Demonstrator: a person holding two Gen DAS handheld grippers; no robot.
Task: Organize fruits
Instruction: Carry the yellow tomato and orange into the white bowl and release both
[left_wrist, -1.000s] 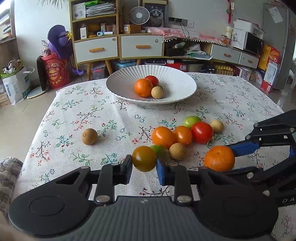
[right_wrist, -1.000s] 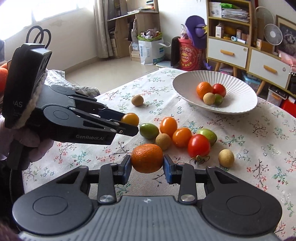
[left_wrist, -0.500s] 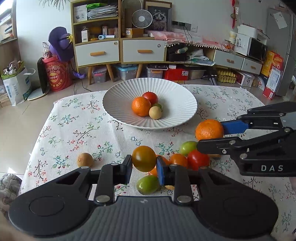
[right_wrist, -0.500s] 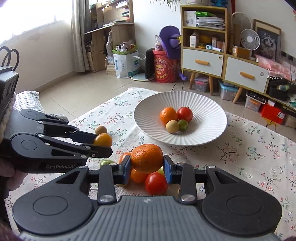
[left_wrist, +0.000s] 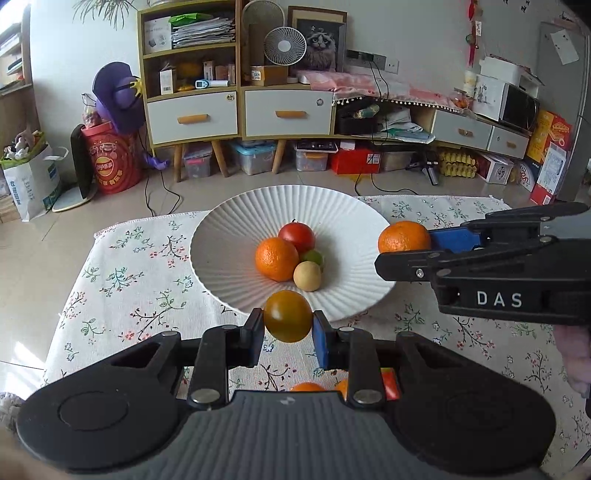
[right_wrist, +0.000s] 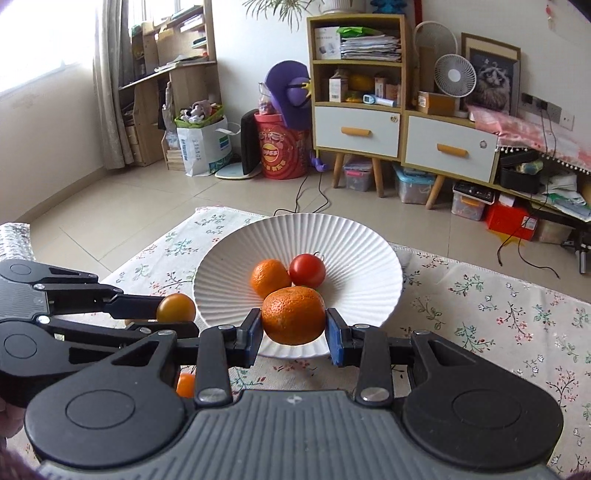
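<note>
moved: you've carried both fruits off the cloth, up to the white ribbed bowl (left_wrist: 236, 236) | L gripper (left_wrist: 288, 326) clamped on greenish-orange tomato (left_wrist: 287, 316), at near rim | R gripper (right_wrist: 294, 326) clamped on mandarin (right_wrist: 293, 314), over bowl's right rim | next imo: drop both in w/ the others | few fruits left behind

This is a lived-in home, a living room by the look of it: a table under a floral tablecloth (left_wrist: 122, 280) carries a white ribbed bowl (left_wrist: 229, 236) of fruit, and at the far wall stands a wooden shelf unit with white drawers (left_wrist: 192, 116), stacked papers, a small desk fan (left_wrist: 284, 46) and a framed cat picture (left_wrist: 319, 40); storage boxes sit on the tiled floor (right_wrist: 122, 218), and a curtained window (right_wrist: 44, 40) is at the left
</note>
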